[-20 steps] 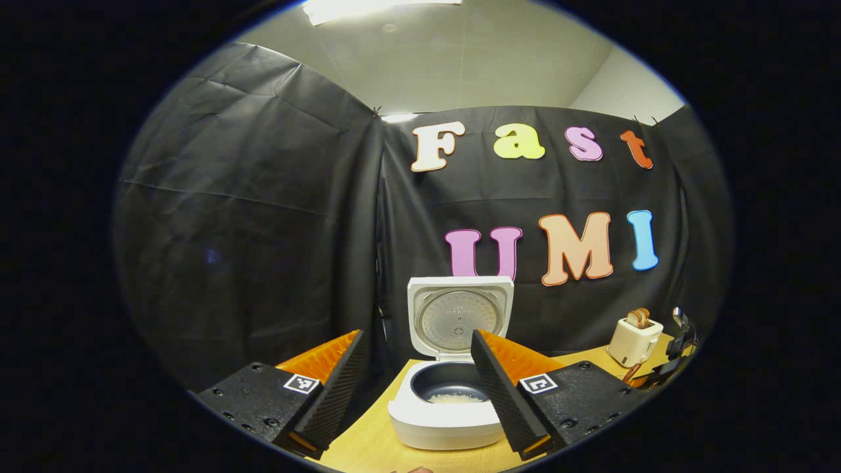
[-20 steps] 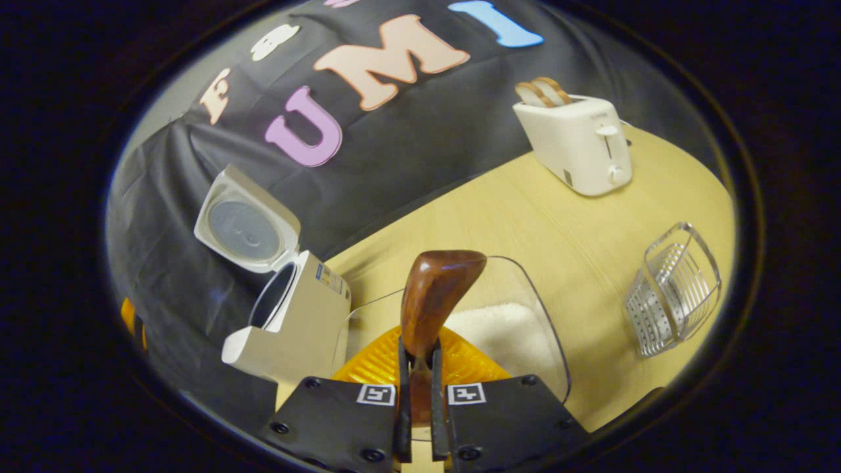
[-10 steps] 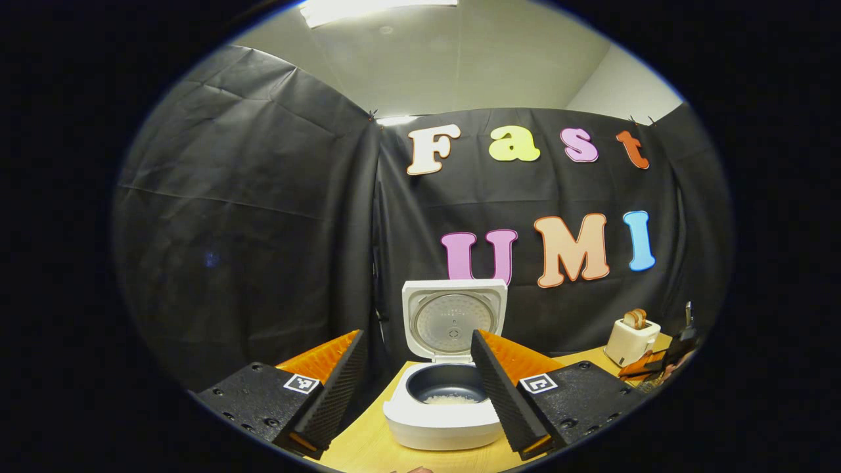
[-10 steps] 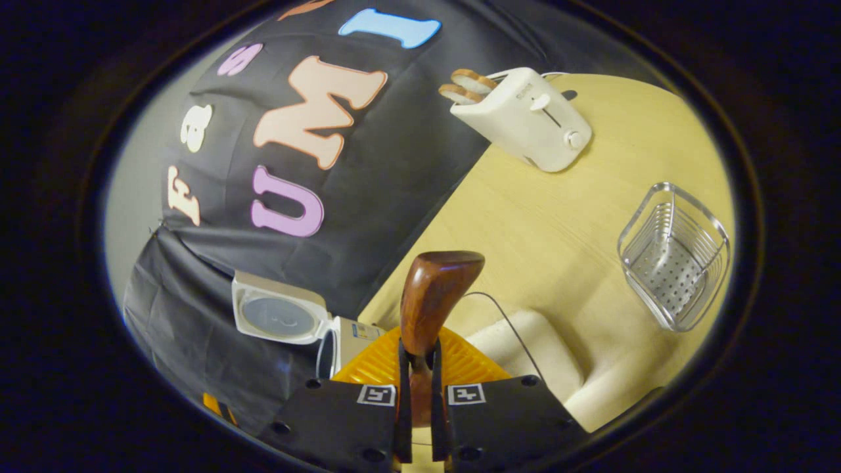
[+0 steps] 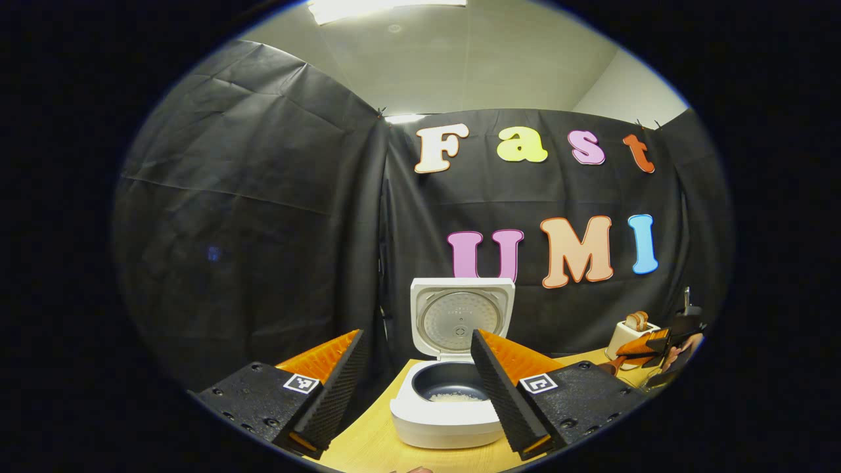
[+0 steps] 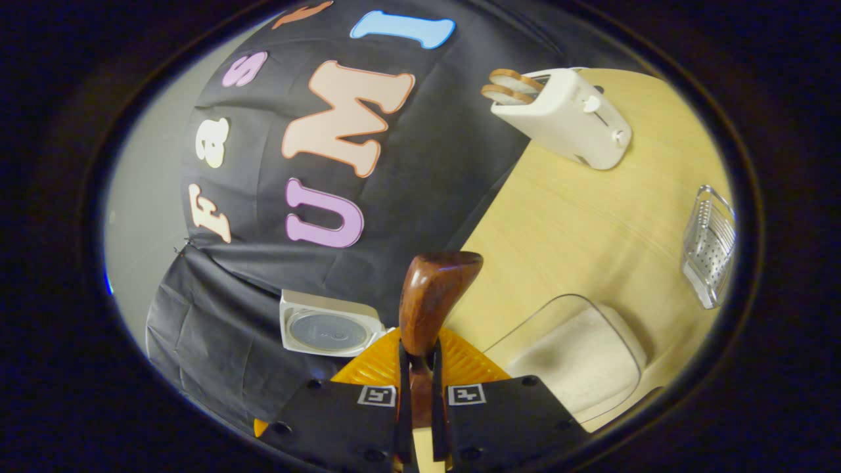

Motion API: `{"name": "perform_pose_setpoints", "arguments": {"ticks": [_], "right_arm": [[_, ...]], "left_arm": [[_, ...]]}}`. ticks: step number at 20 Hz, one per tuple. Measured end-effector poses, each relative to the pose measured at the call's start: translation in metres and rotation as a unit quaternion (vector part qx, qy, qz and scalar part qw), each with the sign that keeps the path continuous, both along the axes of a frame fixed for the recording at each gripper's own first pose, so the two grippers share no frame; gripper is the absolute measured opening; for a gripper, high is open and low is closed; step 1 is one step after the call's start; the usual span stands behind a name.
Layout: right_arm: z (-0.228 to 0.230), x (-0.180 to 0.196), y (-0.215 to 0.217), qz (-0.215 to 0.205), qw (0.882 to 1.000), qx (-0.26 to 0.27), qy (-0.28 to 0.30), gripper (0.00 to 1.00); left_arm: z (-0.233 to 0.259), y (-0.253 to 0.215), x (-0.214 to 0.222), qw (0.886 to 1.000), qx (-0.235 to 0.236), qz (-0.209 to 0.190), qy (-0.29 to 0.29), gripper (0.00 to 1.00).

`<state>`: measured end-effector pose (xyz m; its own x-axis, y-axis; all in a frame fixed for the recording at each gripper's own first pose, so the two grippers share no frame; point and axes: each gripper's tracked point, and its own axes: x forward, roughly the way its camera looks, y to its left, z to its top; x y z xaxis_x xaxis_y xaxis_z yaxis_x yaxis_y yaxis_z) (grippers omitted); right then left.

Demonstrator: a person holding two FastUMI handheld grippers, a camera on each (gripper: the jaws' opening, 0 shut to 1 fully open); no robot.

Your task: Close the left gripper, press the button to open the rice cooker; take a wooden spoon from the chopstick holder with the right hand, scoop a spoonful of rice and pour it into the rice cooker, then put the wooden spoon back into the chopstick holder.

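Note:
The white rice cooker stands open on the wooden table, lid upright, a little rice in its dark pot. My left gripper hovers in front of it, open, nothing between its fingers. My right gripper is shut on the handle of the wooden spoon, whose brown bowl points forward and tilts sideways. Below and to its right lies a clear container of rice. The metal chopstick holder stands at the far right. The cooker's lid shows to the left of the spoon. From the left gripper view, the right gripper is far right.
A white toaster with two slices of bread stands at the back of the table, also seen small as the toaster from the left. Black cloth walls close the back and left side.
The right gripper has turned and rolled with the spoon: the rice container came back in at the lower right and the chopstick holder slid to the right edge. The left gripper has barely moved.

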<state>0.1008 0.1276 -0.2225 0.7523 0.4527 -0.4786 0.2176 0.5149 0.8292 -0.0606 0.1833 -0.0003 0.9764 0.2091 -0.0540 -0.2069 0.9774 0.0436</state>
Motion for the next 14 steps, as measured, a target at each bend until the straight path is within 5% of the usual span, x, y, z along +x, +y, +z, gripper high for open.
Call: {"name": "perform_pose_setpoints", "arguments": {"ticks": [14], "right_arm": [[0.021,0.068,0.176,0.069,0.993,-0.054,-0.083,0.13]], "left_arm": [[-0.018,0.073,-0.025,0.998,-0.017,0.055,0.019,0.94]]}}
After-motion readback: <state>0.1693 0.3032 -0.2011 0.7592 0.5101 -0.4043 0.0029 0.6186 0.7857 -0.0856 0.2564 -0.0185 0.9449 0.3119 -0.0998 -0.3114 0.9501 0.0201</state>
